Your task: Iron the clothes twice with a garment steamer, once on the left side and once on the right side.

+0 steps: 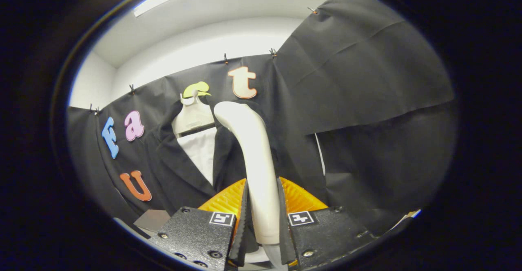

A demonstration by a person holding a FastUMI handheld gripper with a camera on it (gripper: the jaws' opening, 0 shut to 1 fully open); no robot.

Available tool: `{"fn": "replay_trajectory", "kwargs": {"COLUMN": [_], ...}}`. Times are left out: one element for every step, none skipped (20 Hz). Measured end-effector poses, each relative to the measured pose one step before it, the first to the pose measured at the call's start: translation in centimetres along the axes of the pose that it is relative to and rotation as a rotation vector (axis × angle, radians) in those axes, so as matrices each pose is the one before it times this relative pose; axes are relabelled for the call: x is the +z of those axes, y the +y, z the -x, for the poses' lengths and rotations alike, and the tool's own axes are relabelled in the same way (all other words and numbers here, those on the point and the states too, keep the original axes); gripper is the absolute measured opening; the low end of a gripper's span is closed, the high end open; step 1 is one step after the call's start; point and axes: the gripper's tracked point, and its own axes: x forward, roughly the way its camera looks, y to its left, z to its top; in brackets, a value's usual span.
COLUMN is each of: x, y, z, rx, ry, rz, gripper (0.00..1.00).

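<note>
My gripper (261, 226) is pinched on the white handle of the garment steamer (255, 161), both fingers pressing its sides, so the handle stands between them with its long axis running up and away from me. Its rounded upper end curves over to the left, pointing at the dark jacket (179, 169) hanging just beyond on a white hanger (191, 118). The jacket hangs open over a white shirt (202, 150).
</note>
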Motion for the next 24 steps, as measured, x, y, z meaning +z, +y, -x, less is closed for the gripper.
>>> {"fn": "replay_trajectory", "kwargs": {"x": [0.173, 0.117, 0.246, 0.188, -0.016, 0.083, 0.061, -0.101, -0.09, -0.2, -0.249, -0.085, 0.013, -0.309, -0.07, -0.13, -0.198, -0.095, -0.183, -0.313, -0.33, -0.289, -0.229, -0.287], "y": [0.259, 0.22, 0.332, 0.292, 0.082, 0.082, 0.174, 0.029, -0.017, -0.097, -0.11, -0.12, -0.132, -0.075, 0.056, -0.054, -0.147, -0.18, -0.03, -0.021, -0.084, -0.056, 0.036, -0.031], "z": [-0.787, -0.662, -0.674, -0.646, -0.774, -0.502, -0.496, -0.332, -0.46, -0.269, -0.341, -0.105, -0.063, -0.016, 0.019, 0.029, 0.081, 0.183, 0.055, 0.01, 0.08, 0.152, 0.095, 0.213], "rx": [0.01343, 0.01489, 0.01137, 0.00599, 0.0007, -0.0009, -0.00049, -0.00244, -0.00487, -0.00414, -0.00593, -0.00644, -0.00654, -0.00438, -0.00099, -0.00354, -0.00488, -0.00545, -0.00522, -0.00575, -0.00453, -0.00461, -0.00527, -0.00417], "ry": [0.00158, 0.00154, -0.00092, -0.00478, -0.00119, -0.00456, -0.00017, -0.00163, 0.00127, -0.00034, 0.00624, -0.00389, -0.00354, 0.00314, -0.0002, 0.00016, 0.00057, 0.00148, 0.00463, 0.00444, 0.00643, 0.00339, 0.00552, 0.0028], "rz": [0.00411, -0.0031, -0.00296, 0.00313, 0.01083, 0.00666, 0.00991, 0.00709, 0.0105, 0.00846, 0.00819, 0.00566, 0.00867, 0.00634, 0.00243, 0.00673, 0.0067, 0.00264, 0.00121, 0.00097, 0.00247, 0.00225, 0.0061, 0.00339], "gripper": [0.35, 0.35, 0.35, 0.35, 0.35, 0.35, 0.35, 0.35, 0.35, 0.35, 0.35, 0.35, 0.35, 0.35, 0.35, 0.35, 0.35, 0.35, 0.35, 0.35, 0.35, 0.35, 0.35, 0.35]}}
